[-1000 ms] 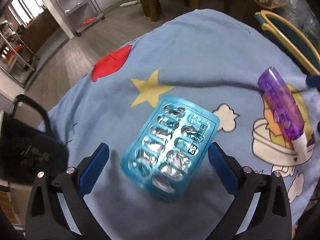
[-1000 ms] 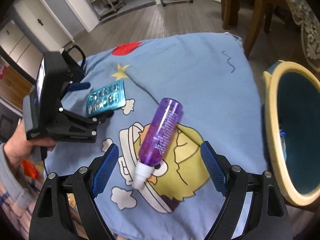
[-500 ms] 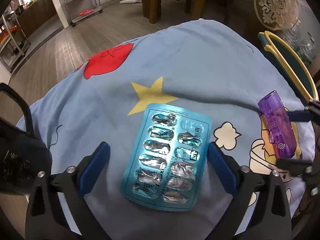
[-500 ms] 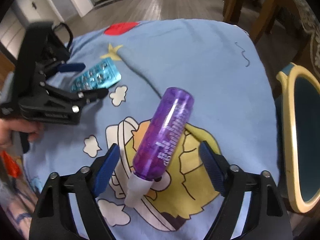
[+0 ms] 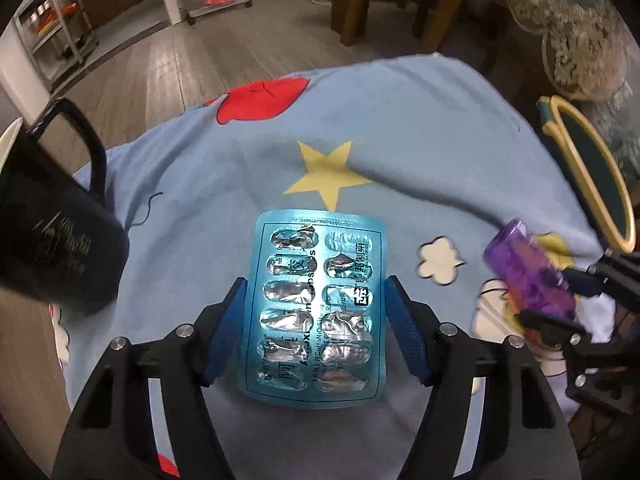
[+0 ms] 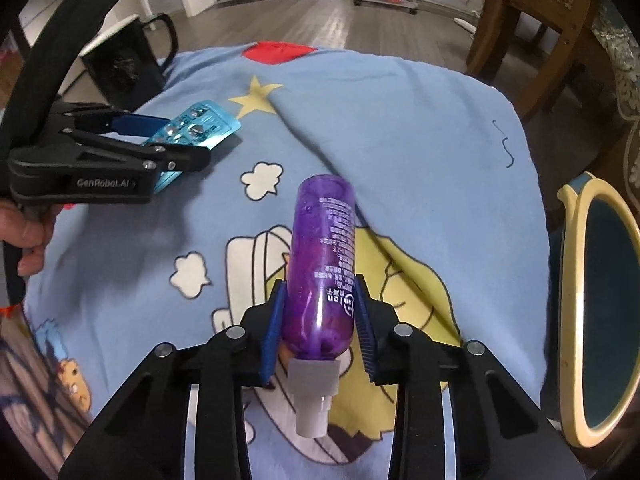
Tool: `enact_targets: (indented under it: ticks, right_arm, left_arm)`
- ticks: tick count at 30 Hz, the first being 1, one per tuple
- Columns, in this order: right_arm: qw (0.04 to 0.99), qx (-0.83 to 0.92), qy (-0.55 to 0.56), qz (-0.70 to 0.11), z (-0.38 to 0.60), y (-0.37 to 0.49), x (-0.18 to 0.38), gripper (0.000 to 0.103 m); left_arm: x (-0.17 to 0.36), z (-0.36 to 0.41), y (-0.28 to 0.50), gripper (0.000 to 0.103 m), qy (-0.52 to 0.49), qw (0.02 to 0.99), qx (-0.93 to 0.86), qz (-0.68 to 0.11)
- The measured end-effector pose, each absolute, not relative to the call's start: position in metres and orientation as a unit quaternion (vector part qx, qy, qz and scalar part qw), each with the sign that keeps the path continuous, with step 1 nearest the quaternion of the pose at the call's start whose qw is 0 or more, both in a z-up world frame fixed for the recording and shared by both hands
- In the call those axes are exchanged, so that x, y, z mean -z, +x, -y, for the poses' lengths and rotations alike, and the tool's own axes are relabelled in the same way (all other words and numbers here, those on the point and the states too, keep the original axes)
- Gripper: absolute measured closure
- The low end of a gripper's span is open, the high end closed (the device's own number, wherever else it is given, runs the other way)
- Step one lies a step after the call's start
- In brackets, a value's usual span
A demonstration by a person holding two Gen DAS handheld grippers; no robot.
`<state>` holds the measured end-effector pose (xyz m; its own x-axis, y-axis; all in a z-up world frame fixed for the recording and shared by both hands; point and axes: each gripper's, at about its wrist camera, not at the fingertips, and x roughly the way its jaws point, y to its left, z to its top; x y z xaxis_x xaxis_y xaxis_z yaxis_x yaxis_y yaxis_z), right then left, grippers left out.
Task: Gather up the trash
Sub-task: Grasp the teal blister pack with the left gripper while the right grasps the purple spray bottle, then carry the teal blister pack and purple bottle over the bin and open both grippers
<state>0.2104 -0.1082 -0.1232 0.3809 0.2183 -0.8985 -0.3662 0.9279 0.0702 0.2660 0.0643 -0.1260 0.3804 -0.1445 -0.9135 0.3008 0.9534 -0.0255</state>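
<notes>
- left gripper (image 5: 314, 330) is closing its jaws around the blue blister pack (image 5: 316, 308), bottom centre of the left wrist view. the blue pads sit right at the pack's long edges (looks like contact, so i'd call it clamped).
- right gripper (image 6: 320, 330) is closing on the purple bottle (image 6: 322, 264), pads against both sides of it low in the right wrist frame, white cap end pointing toward the camera.
- both things are on the blue cartoon blanket (image 6: 400, 128), yellow star print in the upper middle.
- black mug (image 5: 52, 232) at the left edge of the left view, beside the blanket.
- yellow-rimmed bin (image 6: 596, 304) at the far right.
- a hand (image 6: 24, 232) holds the left gripper, left edge of the right view.
</notes>
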Motion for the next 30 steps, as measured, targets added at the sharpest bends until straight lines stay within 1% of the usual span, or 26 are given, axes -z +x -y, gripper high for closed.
enact_targets:
  ticks: [10,19,23,30]
  right_arm:
    - [0.847,-0.192,0.005,-0.496,0.159,0.200,0.089,0.070]
    - [0.868,-0.203,0.031,-0.452,0.212,0.185,0.040,0.070]
    - [0.879,-0.199,0.035,-0.432,0.237,0.179,0.019,0.070]
    - [0.895,-0.179,0.043,-0.405,0.276,0.172,0.002,0.070]
  left_arm:
    - [0.082,-0.033,0.227,0.036,0.014,0.863,0.120,-0.491]
    - [0.055,-0.024,0.216,0.036,-0.029,0.882,0.098,-0.460]
    - [0.043,-0.011,0.212,0.036,-0.031,0.888,0.103,-0.446]
    - [0.029,0.014,0.205,0.036,-0.048,0.894,0.124,-0.428]
